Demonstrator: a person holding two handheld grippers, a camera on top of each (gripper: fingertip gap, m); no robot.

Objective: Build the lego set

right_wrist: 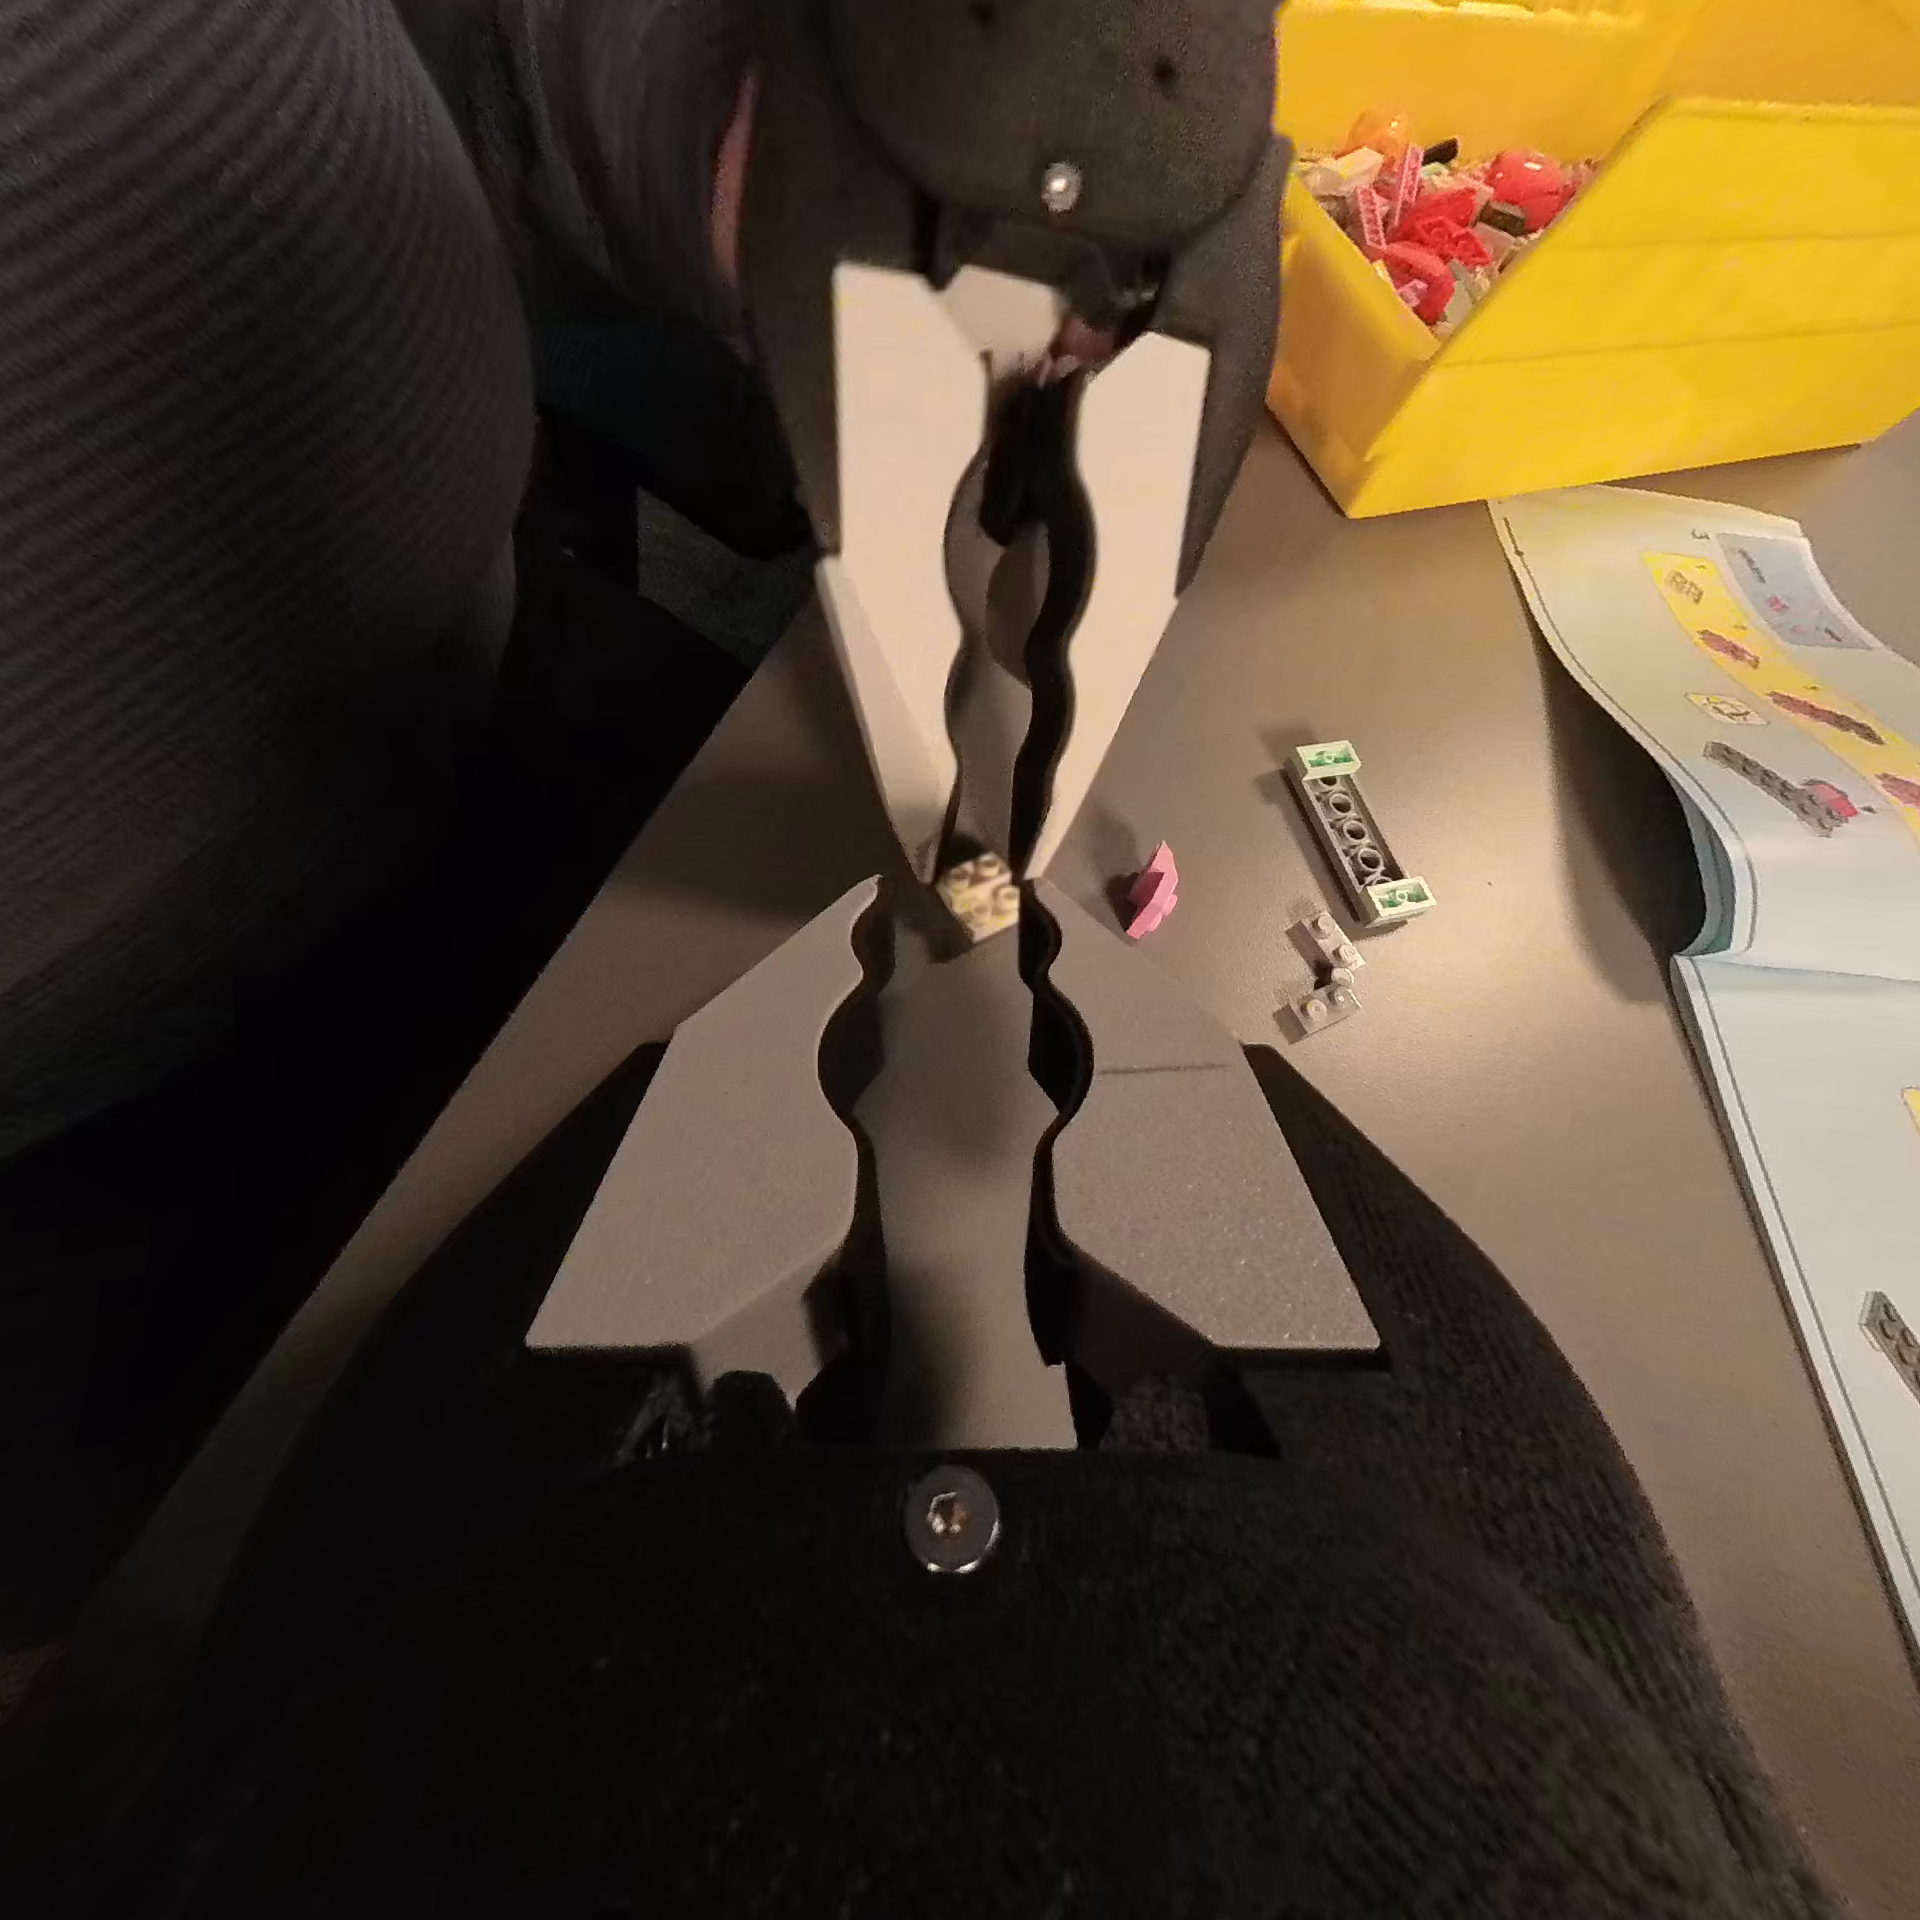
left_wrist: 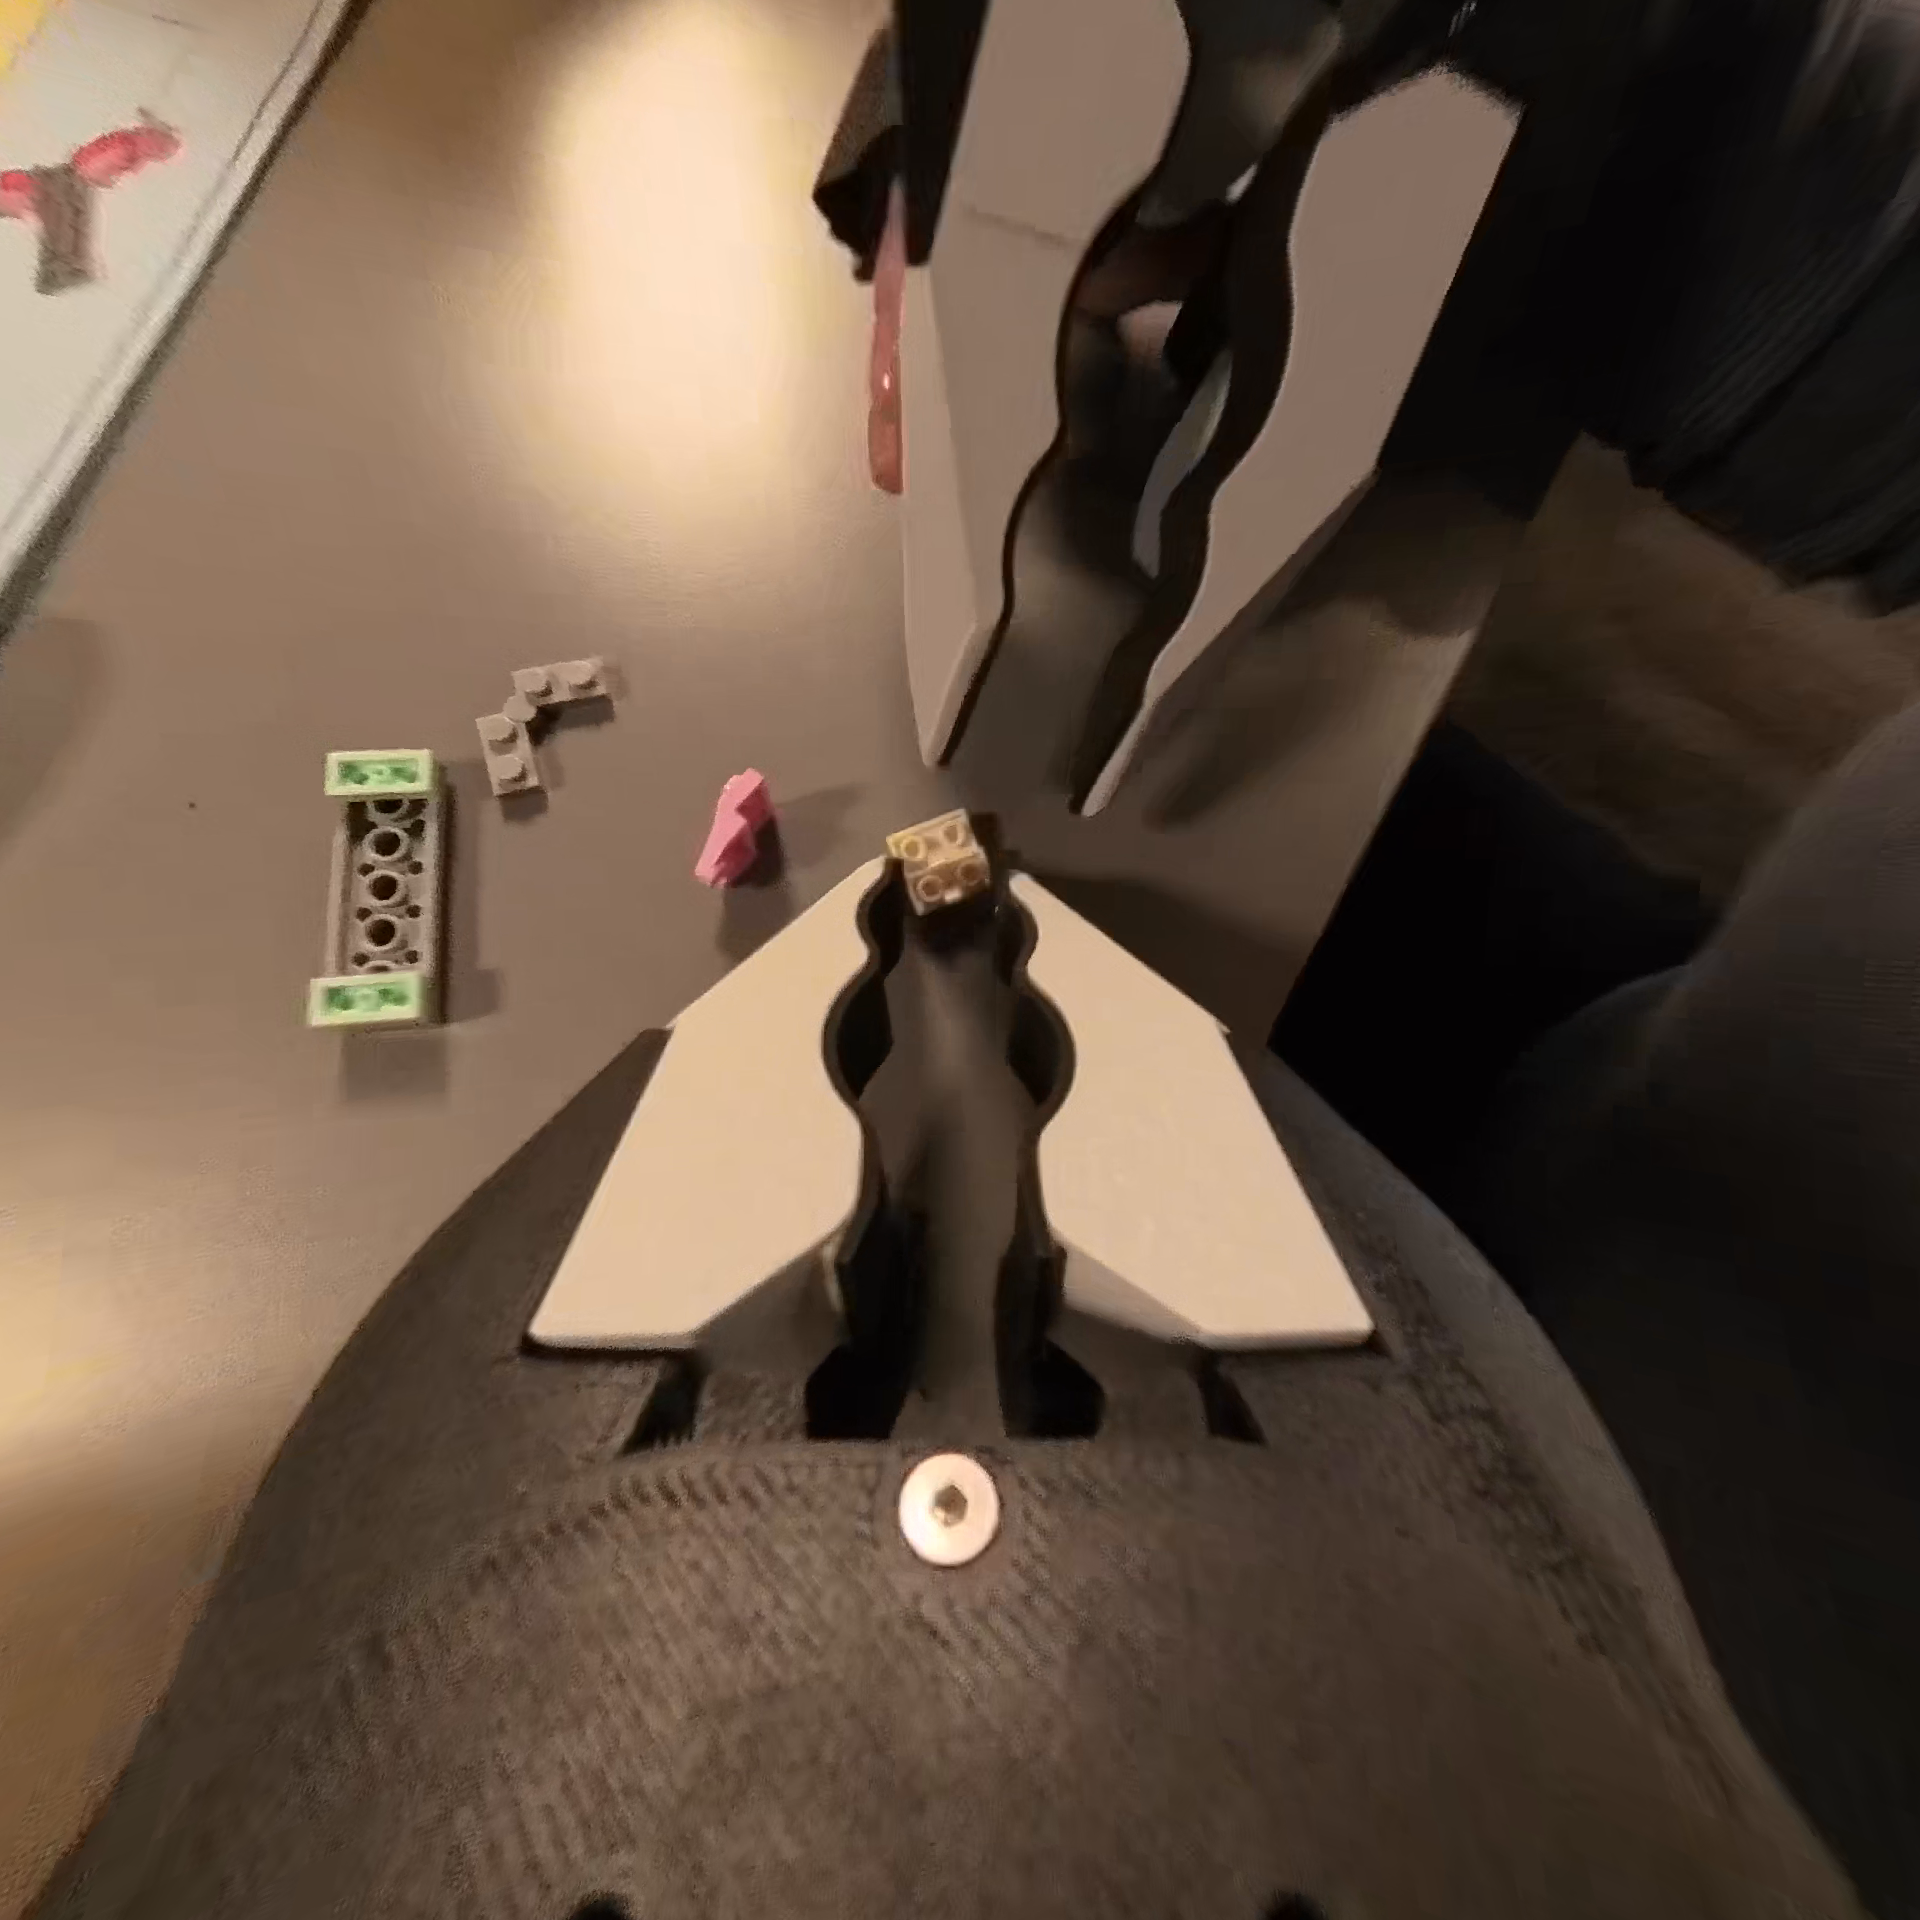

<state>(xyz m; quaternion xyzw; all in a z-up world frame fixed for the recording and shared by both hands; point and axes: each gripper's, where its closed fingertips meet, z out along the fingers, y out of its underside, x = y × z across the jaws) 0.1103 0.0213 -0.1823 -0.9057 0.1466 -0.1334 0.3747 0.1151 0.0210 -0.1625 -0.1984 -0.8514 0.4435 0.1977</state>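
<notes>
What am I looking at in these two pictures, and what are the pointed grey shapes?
There is no robot here: a person holds a hand-operated two-finger gripper in each hand. Each gripper carries a camera that looks forward along its own fingers, so the grey wedges at the bottom of each picture are that gripper's fingers.

One picture is from the left gripper, the other from the right gripper. Each also shows the other gripper reaching in from the top.

They meet tip to tip over a dark table. A small cream brick sits between the left gripper's fingertips, which appear closed on it. The right gripper's fingers stand slightly apart beside it.

Nearby lie a pink piece, a grey plate with green end tiles and small grey hinged plates. A yellow bin of bricks and an open booklet sit further off.
</notes>
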